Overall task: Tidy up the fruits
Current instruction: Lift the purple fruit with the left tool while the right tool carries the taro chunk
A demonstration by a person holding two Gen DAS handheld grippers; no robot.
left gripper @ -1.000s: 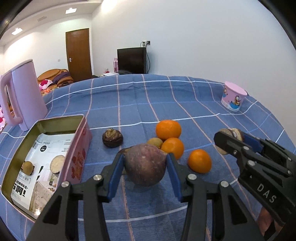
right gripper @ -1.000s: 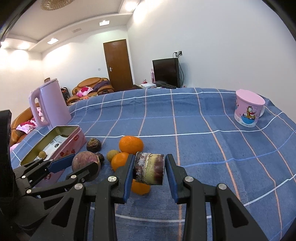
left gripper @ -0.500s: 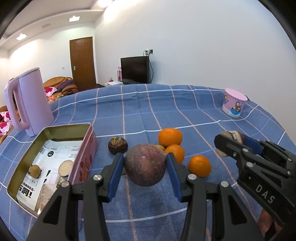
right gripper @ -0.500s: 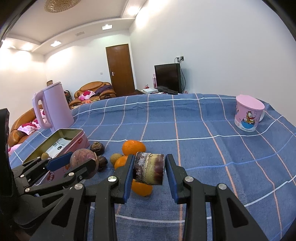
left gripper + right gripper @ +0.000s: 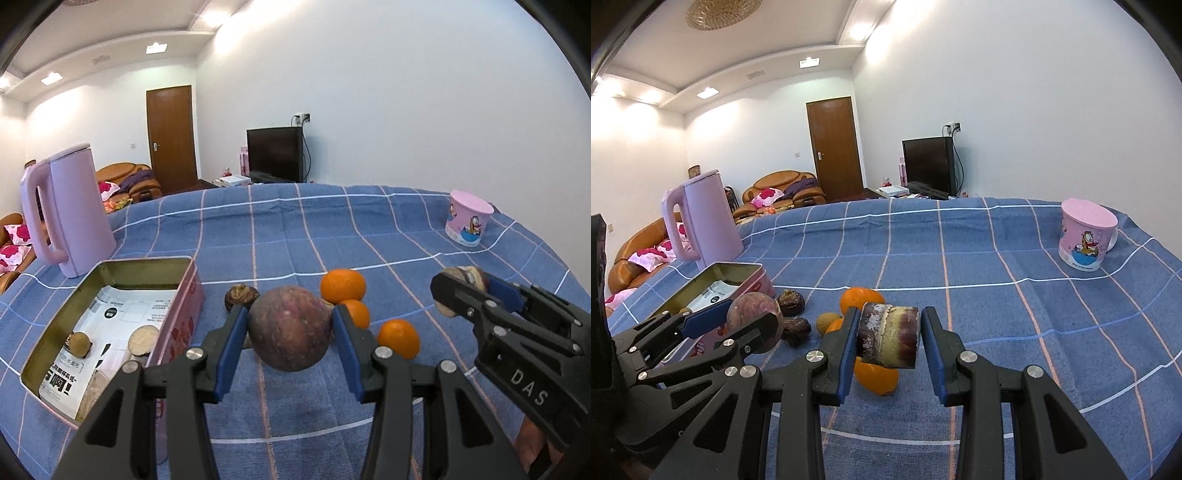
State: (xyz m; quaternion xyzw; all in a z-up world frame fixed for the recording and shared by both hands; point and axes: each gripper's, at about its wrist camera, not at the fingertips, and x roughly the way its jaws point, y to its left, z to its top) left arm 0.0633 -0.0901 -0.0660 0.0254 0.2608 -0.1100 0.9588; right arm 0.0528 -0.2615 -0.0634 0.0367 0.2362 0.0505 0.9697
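Left wrist view shows your left tool [image 5: 290, 332] pinching a round purple fruit [image 5: 289, 328] between its blue pads, lifted above the blue checked tabletop [image 5: 280, 236]. Just left of it sits the open tin [image 5: 184, 291], with a small brown fruit [image 5: 78, 344] and a pale slice [image 5: 143, 339] inside. Three oranges [image 5: 342, 285] and a dark fruit [image 5: 241, 295] lie behind. Your right tool [image 5: 889, 341] is clamped on a short sugarcane piece [image 5: 888, 340], held over an orange near the left tool.
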